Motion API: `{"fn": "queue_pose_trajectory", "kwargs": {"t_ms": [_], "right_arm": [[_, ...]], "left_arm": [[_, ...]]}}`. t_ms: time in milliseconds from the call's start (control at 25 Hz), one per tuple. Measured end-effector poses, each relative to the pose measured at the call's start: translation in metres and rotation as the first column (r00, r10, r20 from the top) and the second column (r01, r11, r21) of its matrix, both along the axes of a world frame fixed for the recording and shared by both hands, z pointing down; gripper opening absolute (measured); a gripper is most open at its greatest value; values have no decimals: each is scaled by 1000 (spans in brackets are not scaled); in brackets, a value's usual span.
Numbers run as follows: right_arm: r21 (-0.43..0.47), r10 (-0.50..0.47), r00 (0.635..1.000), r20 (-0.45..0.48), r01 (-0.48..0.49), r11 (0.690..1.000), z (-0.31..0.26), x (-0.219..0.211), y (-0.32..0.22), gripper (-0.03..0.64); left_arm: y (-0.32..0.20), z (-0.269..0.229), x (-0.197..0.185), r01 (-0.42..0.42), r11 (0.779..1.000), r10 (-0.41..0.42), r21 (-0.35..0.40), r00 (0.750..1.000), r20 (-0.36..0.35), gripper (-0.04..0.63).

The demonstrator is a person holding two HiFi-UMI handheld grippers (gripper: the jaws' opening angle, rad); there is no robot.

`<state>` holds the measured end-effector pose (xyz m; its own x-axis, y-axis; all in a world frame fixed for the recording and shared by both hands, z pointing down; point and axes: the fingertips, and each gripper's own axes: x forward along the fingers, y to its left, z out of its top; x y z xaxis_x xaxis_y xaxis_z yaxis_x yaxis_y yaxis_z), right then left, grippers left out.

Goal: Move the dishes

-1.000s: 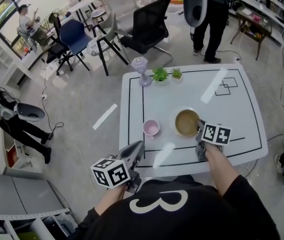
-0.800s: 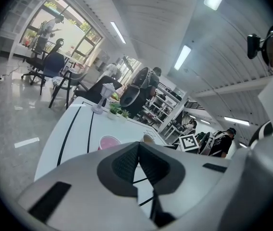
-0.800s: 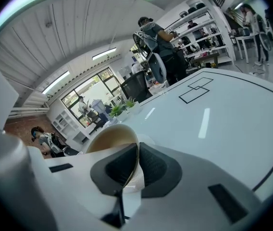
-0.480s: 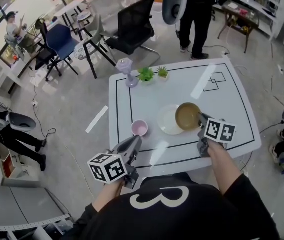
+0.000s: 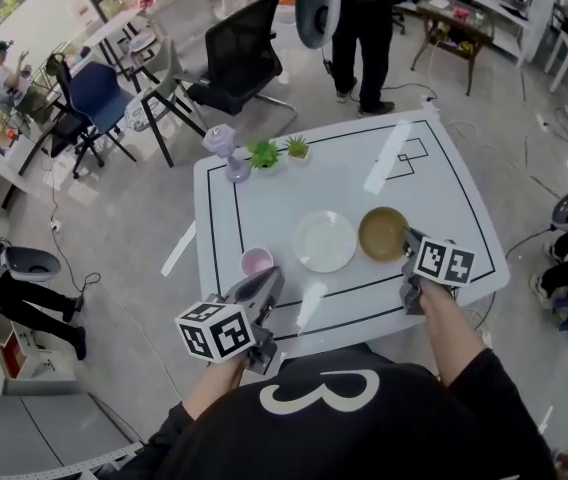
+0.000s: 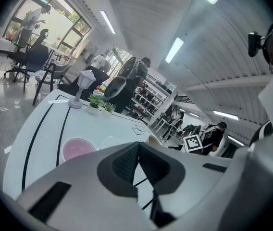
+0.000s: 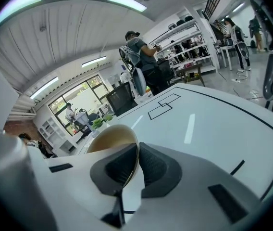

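A tan bowl [image 5: 383,233] is held by its near rim in my right gripper [image 5: 410,243], just right of a white plate [image 5: 325,241] lying on the white table [image 5: 444,203]. The right gripper view shows the bowl's rim [image 7: 122,143] pinched between the jaws of the right gripper [image 7: 137,163]. A small pink cup [image 5: 256,262] stands left of the plate, near the table's front edge. My left gripper [image 5: 267,286] hovers just in front of the cup, jaws shut with nothing between them. The cup [image 6: 77,148] also shows in the left gripper view, beyond the left gripper [image 6: 139,160].
At the table's far left stand a lilac goblet-like vase [image 5: 222,151] and two small potted plants [image 5: 263,153]. Black lines border the table top. Office chairs [image 5: 236,58] and a standing person [image 5: 361,28] are beyond the table. Another person [image 5: 9,280] stands at the left.
My right gripper has lifted the tan bowl off the white plate and carried it to the right; the plate now lies bare. The left gripper has stayed near the pink cup.
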<state>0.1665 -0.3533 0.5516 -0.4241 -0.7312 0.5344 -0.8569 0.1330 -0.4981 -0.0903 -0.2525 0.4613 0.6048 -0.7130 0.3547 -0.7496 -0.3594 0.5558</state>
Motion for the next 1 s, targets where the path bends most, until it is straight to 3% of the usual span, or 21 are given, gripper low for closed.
{"fn": "queue_pose_trajectory", "kwargs": {"t_ms": [360, 840, 1000], "right_arm": [[-52, 74, 997, -18, -75, 996, 21, 38, 0, 25], [-131, 121, 992, 19, -118, 984, 44, 50, -2, 32], [-134, 114, 993, 34, -108, 985, 40, 49, -2, 80]], "left_arm": [[-16, 4, 23, -56, 998, 56, -8, 998, -5, 3], [-41, 13, 45, -117, 993, 117, -11, 993, -15, 3], [-42, 12, 48, -126, 992, 126, -6, 992, -25, 3]]}}
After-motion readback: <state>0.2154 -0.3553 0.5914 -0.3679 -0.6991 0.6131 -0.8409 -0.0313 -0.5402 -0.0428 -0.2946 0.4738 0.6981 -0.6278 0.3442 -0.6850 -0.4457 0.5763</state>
